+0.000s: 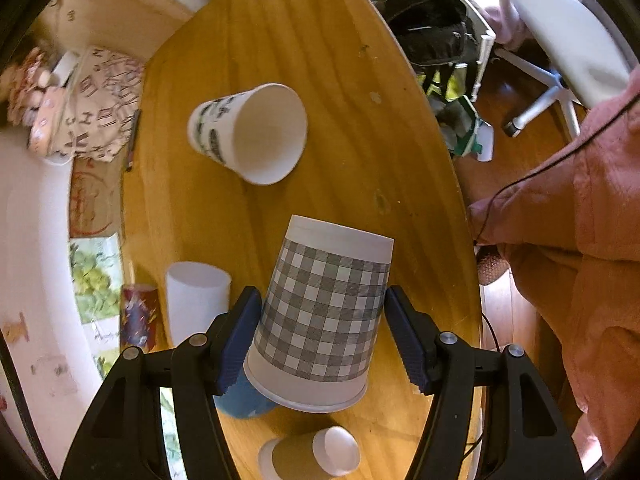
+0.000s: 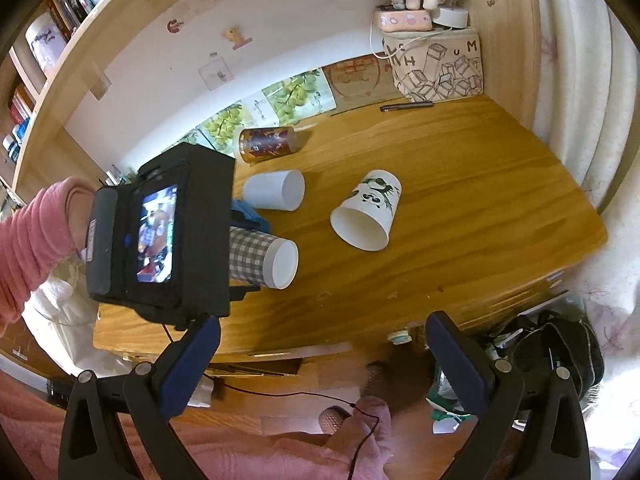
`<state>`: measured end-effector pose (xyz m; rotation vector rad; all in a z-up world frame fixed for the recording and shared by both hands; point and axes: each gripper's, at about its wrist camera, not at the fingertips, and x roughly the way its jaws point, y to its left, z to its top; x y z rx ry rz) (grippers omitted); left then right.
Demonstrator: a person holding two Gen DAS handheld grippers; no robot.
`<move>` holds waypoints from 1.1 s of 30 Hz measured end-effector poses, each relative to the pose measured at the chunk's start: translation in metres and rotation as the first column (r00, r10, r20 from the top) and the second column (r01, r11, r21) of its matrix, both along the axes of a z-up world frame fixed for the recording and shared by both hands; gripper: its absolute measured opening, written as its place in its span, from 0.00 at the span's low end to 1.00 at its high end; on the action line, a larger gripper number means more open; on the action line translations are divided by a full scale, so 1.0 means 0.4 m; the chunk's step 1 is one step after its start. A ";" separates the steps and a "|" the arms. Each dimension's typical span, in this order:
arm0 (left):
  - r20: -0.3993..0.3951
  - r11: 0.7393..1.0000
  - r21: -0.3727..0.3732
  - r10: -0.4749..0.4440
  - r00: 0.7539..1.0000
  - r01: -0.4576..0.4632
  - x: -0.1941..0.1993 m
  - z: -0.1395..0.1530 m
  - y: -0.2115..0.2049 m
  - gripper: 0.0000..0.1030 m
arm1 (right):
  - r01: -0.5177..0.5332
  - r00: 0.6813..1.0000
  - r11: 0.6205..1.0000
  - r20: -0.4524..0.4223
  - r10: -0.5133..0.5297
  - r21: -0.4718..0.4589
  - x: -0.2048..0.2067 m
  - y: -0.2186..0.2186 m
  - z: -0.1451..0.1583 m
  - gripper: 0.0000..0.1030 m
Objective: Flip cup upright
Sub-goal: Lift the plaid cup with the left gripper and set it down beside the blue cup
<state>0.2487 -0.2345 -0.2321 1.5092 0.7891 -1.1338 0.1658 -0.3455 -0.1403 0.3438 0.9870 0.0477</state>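
Observation:
A grey checked paper cup (image 1: 320,316) is between the fingers of my left gripper (image 1: 324,340), lifted above the wooden table (image 1: 360,120), base pointing away and mouth toward the camera. The left pad touches it; a small gap shows at the right pad. In the right wrist view the checked cup (image 2: 260,260) lies sideways in the left gripper's hold, base to the right. My right gripper (image 2: 320,364) is open and empty, off the table's front edge.
On the table lie a panda-print cup (image 1: 248,132) on its side, a white cup (image 1: 196,300), a red patterned cup (image 1: 138,316), a blue cup (image 1: 240,400) and a brown cup (image 1: 308,456). A black bag (image 1: 432,28) and a chair (image 1: 560,40) stand off the table.

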 end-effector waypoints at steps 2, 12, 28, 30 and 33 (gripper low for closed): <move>0.000 1.000 0.005 -0.024 1.000 0.024 -0.002 -0.012 0.000 0.66 | -0.004 1.000 1.000 -0.003 0.004 -0.014 0.003 -0.003 -0.001 1.00; 0.024 0.994 0.021 -0.104 0.994 0.104 0.007 -0.065 -0.004 0.68 | -0.032 0.999 0.997 -0.029 0.030 -0.070 0.025 0.004 -0.012 1.00; 0.003 1.000 0.017 -0.026 1.000 0.026 0.039 -0.047 -0.006 0.81 | -0.134 0.990 0.983 -0.063 0.127 -0.123 0.067 0.032 -0.034 1.00; 0.003 1.000 0.006 -0.017 1.000 0.017 0.041 -0.038 -0.004 0.81 | -0.147 0.988 0.980 -0.065 0.140 -0.132 0.070 0.037 -0.037 1.00; 0.011 1.000 -0.022 0.001 1.000 -0.001 0.048 -0.017 0.002 0.81 | -0.172 0.984 0.974 -0.068 0.163 -0.145 0.076 0.044 -0.039 1.00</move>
